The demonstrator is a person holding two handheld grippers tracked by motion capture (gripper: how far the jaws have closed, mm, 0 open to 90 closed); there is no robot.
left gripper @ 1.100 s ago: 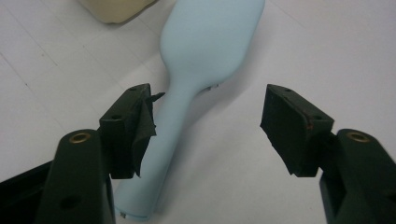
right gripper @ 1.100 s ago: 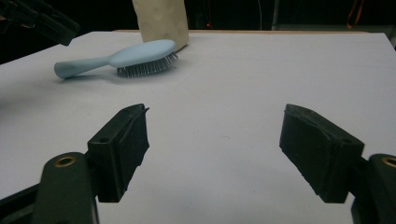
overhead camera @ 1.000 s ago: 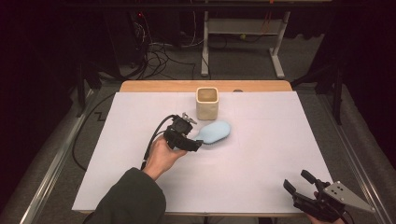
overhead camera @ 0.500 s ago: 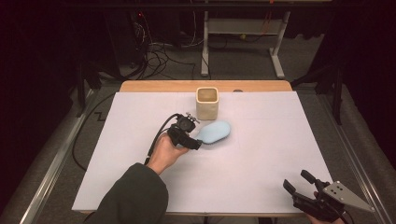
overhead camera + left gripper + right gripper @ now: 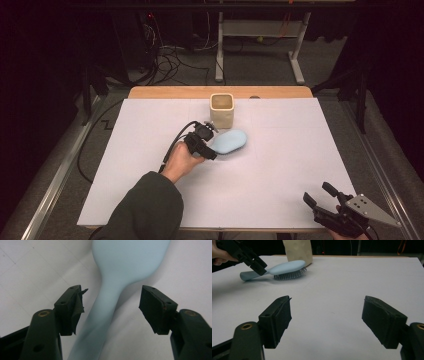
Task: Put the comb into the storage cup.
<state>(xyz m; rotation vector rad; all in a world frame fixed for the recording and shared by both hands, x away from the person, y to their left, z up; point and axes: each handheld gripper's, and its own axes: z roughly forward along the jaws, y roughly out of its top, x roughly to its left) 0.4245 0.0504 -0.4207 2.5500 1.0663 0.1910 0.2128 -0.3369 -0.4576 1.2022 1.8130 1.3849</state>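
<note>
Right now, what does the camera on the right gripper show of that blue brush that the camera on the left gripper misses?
The right gripper view alone shows the hairbrush from the side, bristles down on the white table, with the cream cup behind it. The left gripper view alone shows the handle running between the left gripper's open jaws, untouched. Both show the pale blue brush lying flat on white.

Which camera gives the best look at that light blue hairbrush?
The right gripper view: the hairbrush lies side-on, bristles down, handle and head both showing. The left gripper view shows its handle close and blurred; the high view shows its head, small, from above.
</note>
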